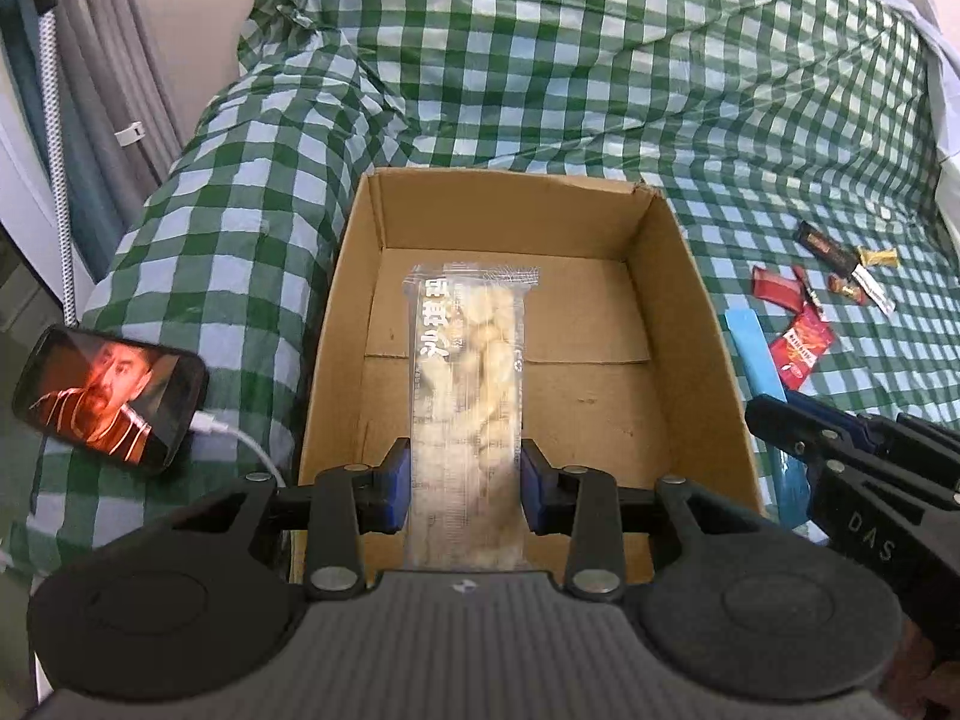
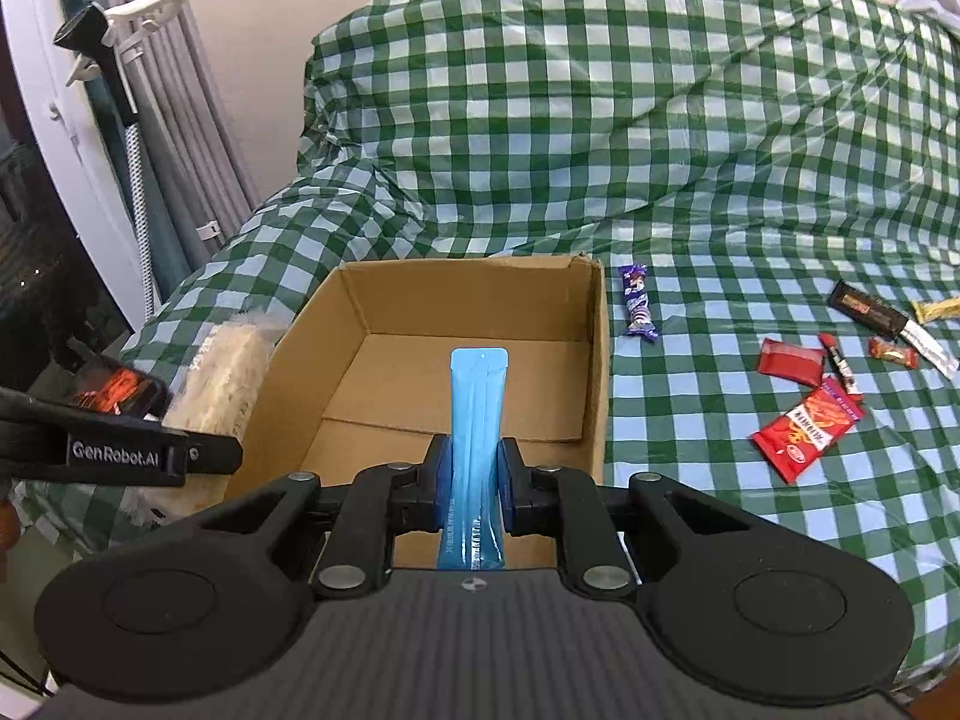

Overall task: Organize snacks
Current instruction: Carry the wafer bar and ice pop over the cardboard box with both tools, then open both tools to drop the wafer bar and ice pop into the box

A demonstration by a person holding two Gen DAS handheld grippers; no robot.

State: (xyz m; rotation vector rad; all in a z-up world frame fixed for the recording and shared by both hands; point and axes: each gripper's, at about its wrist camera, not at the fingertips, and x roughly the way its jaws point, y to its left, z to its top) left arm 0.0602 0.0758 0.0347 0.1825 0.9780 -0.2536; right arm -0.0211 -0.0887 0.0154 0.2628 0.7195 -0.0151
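An open cardboard box (image 1: 690,324) sits on the green checked cloth; it also shows in the right wrist view (image 2: 594,360). My left gripper (image 1: 466,483) is shut on a clear packet of pale puffed snacks (image 1: 474,372), held over the box's near edge. My right gripper (image 2: 472,483) is shut on a long blue snack packet (image 2: 477,414), pointing over the box. That blue packet (image 1: 753,354) and the right gripper (image 1: 840,450) show at the right of the left wrist view. The clear packet (image 2: 222,372) shows left of the box in the right wrist view.
Loose snacks lie on the cloth right of the box: a purple candy (image 2: 638,300), red packets (image 2: 804,426), a black bar (image 2: 867,309) and a gold wrapper (image 2: 936,309). A phone (image 1: 111,399) with a lit screen lies left of the box. Curtains hang at far left.
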